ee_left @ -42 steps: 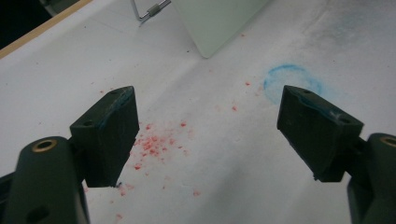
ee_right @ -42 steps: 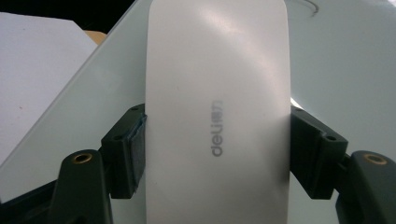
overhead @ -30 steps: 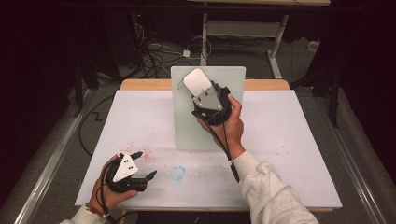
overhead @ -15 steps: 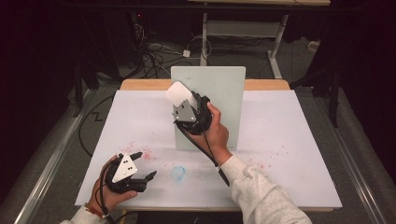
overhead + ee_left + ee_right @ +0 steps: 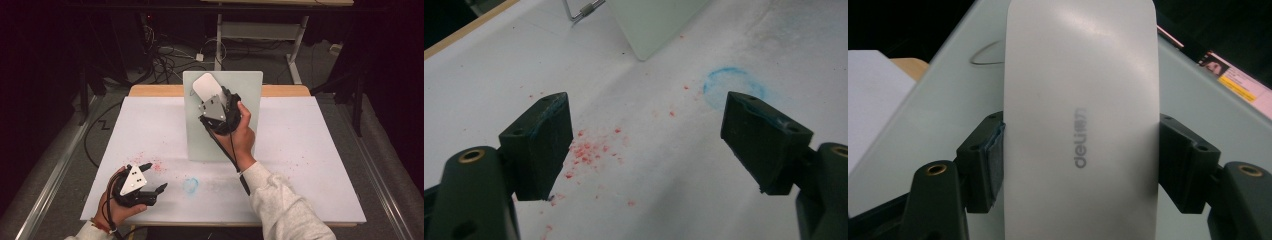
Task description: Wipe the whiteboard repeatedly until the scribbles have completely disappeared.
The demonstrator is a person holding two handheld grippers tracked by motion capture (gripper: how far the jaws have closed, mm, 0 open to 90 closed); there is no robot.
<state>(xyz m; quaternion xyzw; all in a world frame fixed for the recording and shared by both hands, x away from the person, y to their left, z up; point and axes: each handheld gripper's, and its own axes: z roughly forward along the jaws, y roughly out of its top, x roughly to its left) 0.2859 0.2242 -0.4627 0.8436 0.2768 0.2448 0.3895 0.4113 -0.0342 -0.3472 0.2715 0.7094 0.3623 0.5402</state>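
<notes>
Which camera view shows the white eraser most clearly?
The right gripper view: the eraser is close, clamped between both jaws, its logo readable. The high view shows it small, against the board.

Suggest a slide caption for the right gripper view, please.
Right gripper clamps a white eraser against the pale board.

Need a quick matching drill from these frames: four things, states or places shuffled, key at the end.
Things:
1. white eraser
2. left gripper
3. blue ring mark
4. pale board

Matches:
A. open, nothing between the jaws
B. standing propped at the back of the table
C. clamped in the right gripper
D. on the white table sheet, near the front edge

Pairs: 1-C, 2-A, 3-D, 4-B
</notes>
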